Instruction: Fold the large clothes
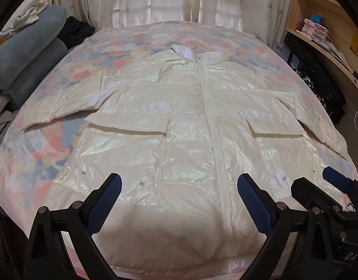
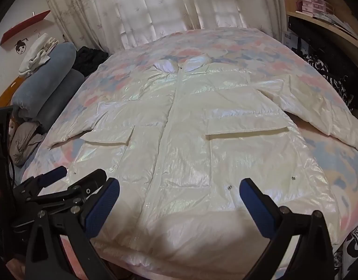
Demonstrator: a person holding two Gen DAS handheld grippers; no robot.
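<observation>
Left wrist view: shiny white puffer jacket (image 1: 179, 116) lies flat, zipped up, sleeves out, on the floral bed (image 1: 39, 144), left hand-held gripper (image 1: 179, 182) spread wide over its hem, holding nothing; right wrist view: right hand-held gripper (image 2: 179, 186) also wide apart, empty, above the hem, left one just beside it

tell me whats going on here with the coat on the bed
A person holds a two-finger gripper in each hand over a shiny cream puffer coat spread front-up on a floral bedspread, zipped, sleeves out to the sides. The left gripper and the right gripper both hang above the hem end with jaws wide open and nothing between them. No fold has been made yet. Rolled grey-blue blankets lie along the bed's left side.
</observation>
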